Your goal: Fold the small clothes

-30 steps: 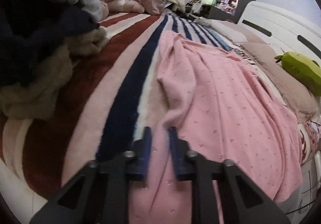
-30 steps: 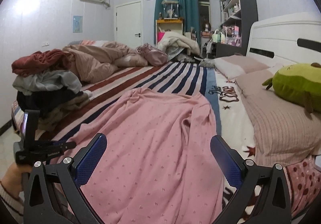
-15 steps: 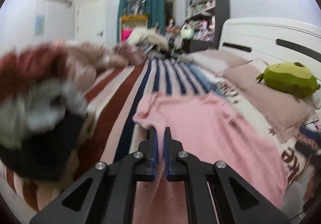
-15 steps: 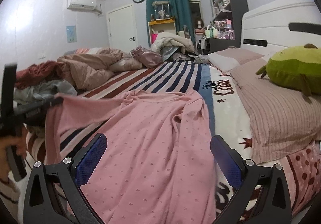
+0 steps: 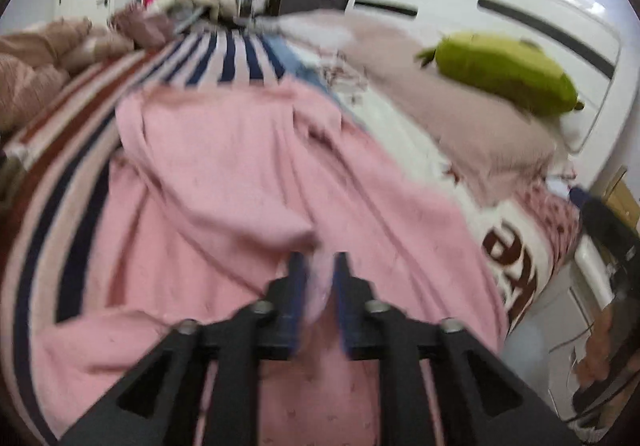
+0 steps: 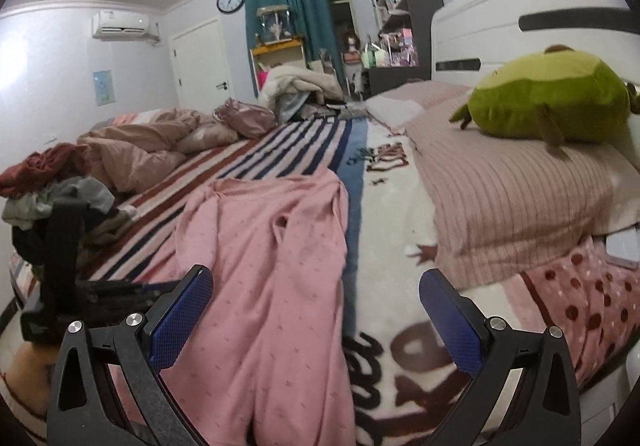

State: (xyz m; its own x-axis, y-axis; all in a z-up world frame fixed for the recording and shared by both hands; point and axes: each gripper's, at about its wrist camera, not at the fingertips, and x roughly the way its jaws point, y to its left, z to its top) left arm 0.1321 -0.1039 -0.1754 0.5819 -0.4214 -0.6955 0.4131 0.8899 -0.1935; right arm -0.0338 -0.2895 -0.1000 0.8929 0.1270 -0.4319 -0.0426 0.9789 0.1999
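- Fabric first: a pink garment (image 6: 256,266) lies spread along the bed (image 6: 384,254), over the striped blanket (image 6: 280,150), its near end at the bed's near edge and its far end reaching toward the middle of the bed.
- One long side of it is turned over onto the rest, as the left wrist view shows, so I judge a first lengthwise fold to be roughly in place. It looks loose and rumpled, not smoothed.
- The left tool (image 5: 318,266) sits low over the garment near the bed's near edge. Its jaws have just been opening; a little pink cloth shows in the narrow gap, but the view is blurred and I cannot say whether the pads are pressing on it.
- The right tool (image 6: 316,310) hangs with its jaws wide apart and nothing between them, above the garment's right side and the printed part of the blanket.
- At the bed's left edge a heap of other clothes (image 6: 52,190) waits unfolded: red, grey and dark pieces in a pile.
- A green plush toy (image 6: 548,106) rests on the pillows (image 6: 500,202) along the headboard side, well apart from the work.
- My reading: early going. This garment needs its other side brought in and then folding across its length, and the whole heap is untouched.
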